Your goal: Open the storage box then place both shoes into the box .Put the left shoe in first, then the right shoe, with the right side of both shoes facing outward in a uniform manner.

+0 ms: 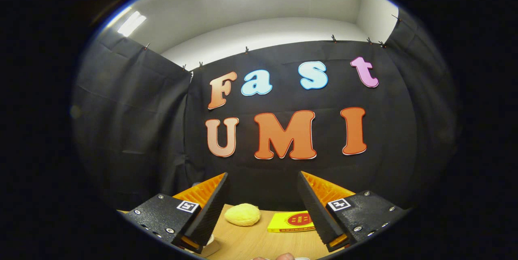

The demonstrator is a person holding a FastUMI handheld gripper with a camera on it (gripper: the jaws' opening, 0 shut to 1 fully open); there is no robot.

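table – wooden top lying under everything | gripper – fingers standing wide apart, gripping nothing | yellow box sitting on table between fingers | yellow sponge resting just beside yellow box

Black claw, orange ribbing, square markers

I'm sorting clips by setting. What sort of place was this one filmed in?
Probably a makeshift recording booth, not a home: black cloth wall clipped up under white walls, a wooden table with a yellow sponge-like lump and yellow box beyond the open, empty claw.
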